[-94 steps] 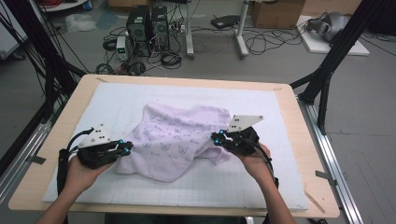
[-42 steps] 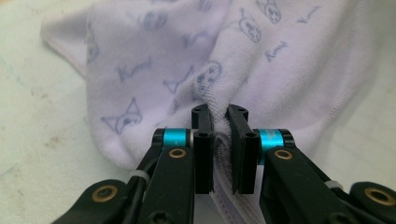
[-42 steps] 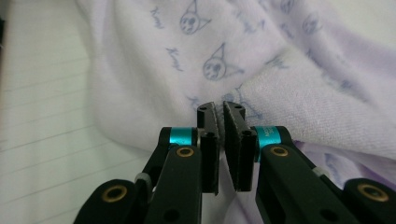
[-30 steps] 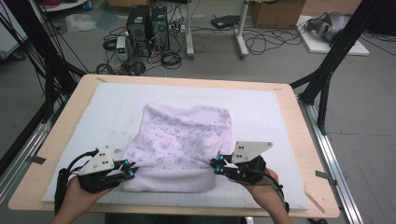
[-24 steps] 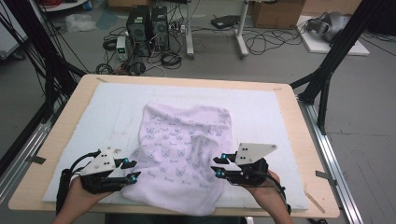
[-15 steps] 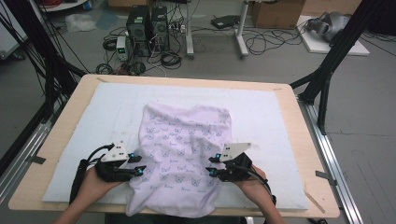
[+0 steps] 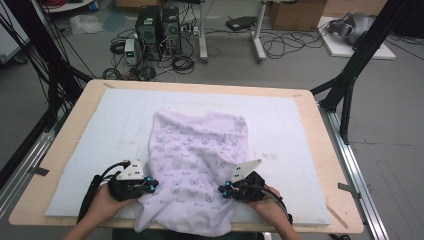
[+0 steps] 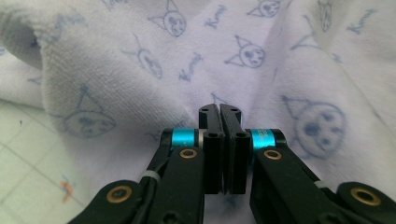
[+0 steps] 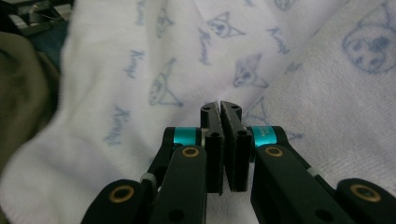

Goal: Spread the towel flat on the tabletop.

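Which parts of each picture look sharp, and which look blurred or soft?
High view: evenly lit, slightly soft throughout, no glare on the white foam mat. Left gripper view: left claw sharp, the lilac cat-printed towel fairly crisp. Right gripper view: right claw sharp, the towel beyond blurred.

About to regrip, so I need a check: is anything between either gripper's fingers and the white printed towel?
Nothing visible. Left gripper and right gripper, both shut, sit right against the white cat-print towel.
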`<state>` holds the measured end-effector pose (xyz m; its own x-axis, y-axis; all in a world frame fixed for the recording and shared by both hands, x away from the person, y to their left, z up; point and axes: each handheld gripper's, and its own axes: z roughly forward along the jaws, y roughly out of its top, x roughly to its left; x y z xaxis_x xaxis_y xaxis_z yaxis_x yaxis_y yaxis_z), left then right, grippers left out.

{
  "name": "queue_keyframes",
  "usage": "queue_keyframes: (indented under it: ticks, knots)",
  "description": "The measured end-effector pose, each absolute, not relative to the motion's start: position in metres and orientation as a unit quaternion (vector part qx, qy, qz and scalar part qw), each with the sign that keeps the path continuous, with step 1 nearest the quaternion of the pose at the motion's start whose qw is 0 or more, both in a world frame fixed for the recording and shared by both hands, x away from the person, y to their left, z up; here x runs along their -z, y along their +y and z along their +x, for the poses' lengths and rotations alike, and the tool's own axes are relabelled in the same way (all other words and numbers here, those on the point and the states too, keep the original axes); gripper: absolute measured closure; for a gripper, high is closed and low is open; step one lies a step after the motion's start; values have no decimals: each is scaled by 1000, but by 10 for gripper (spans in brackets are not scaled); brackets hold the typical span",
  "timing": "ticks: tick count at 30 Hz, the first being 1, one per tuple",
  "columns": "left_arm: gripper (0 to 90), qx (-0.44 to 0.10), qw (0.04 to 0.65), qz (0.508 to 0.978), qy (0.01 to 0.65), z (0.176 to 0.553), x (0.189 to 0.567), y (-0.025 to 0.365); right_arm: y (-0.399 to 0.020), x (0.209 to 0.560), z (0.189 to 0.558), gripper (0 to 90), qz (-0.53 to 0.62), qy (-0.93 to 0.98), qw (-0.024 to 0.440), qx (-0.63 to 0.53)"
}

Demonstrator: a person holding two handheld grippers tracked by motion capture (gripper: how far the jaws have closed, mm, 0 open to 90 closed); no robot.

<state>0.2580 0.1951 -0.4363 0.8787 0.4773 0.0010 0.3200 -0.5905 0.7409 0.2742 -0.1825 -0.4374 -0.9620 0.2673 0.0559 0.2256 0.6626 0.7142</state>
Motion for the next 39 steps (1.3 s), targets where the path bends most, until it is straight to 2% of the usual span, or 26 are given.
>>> queue_keyframes:
  ticks: [7, 10, 12, 13, 15, 17, 23, 25, 27, 29, 30, 35, 39]
  knots:
    - [877, -111, 406, 882, 212, 222, 418, 208, -193, 417, 240, 881, 123, 898, 36, -422]
    - [875, -105, 419, 880, 199, 208, 410, 209, -192, 409, 222, 873, 107, 895, 19, -432]
    - [845, -106, 429, 876, 195, 203, 406, 209, -191, 403, 215, 817, 95, 893, 16, -440]
    - [790, -111, 431, 874, 196, 204, 405, 209, -191, 400, 213, 780, 93, 889, 21, -447]
    - [705, -121, 427, 872, 207, 210, 406, 211, -193, 392, 216, 732, 99, 888, 44, -448]
    - [656, -130, 428, 867, 220, 221, 409, 212, -196, 390, 224, 701, 112, 884, 57, -451]
    - [629, -132, 397, 875, 245, 252, 430, 207, -195, 410, 257, 644, 146, 894, 79, -415]
    - [638, -126, 387, 879, 248, 258, 437, 204, -192, 423, 266, 649, 160, 895, 69, -410]
    - [706, -124, 388, 880, 243, 260, 439, 201, -189, 430, 270, 687, 162, 900, 68, -399]
    - [822, -119, 383, 884, 239, 259, 439, 199, -186, 435, 273, 800, 156, 911, 63, -376]
    - [847, -118, 383, 885, 238, 259, 438, 199, -184, 437, 271, 845, 148, 916, 59, -370]
    - [864, -124, 390, 881, 238, 244, 432, 205, -189, 432, 259, 864, 137, 914, 48, -379]
    - [865, -130, 399, 877, 232, 225, 421, 214, -200, 422, 235, 864, 135, 911, 51, -386]
